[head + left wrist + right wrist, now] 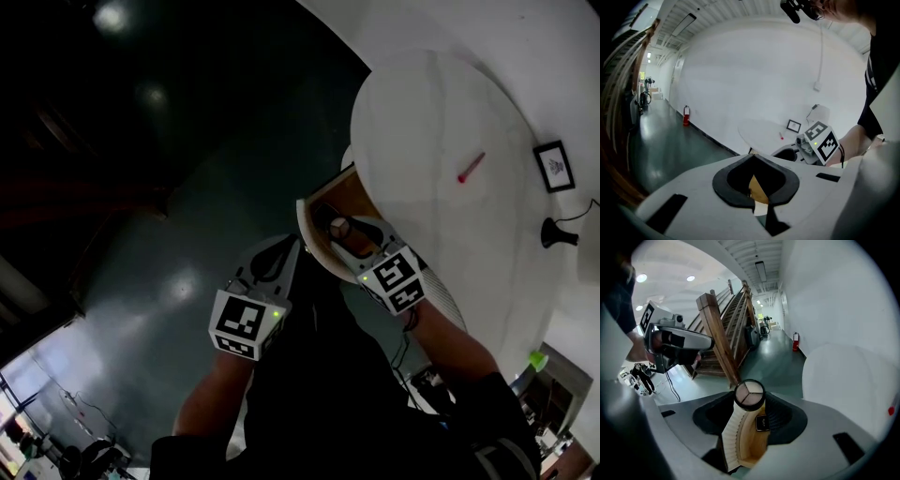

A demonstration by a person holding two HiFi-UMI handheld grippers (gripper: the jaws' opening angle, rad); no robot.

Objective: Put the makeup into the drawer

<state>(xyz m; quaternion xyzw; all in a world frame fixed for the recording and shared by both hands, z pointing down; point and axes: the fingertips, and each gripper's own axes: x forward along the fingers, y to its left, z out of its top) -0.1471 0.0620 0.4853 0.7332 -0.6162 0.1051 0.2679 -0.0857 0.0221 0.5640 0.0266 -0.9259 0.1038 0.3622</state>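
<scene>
Right gripper view: fingers clamp a round makeup compact.

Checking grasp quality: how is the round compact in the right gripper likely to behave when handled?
The round compact is probably rigid: its disc shape looks undeformed between the fingers of the right gripper. Held across its curved rim, it may pivot or slip. Its three pressed pans look fragile if dropped.

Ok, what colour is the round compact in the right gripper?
The compact has a black rim around three pale pink-beige wedges; clearest in the right gripper view.
</scene>
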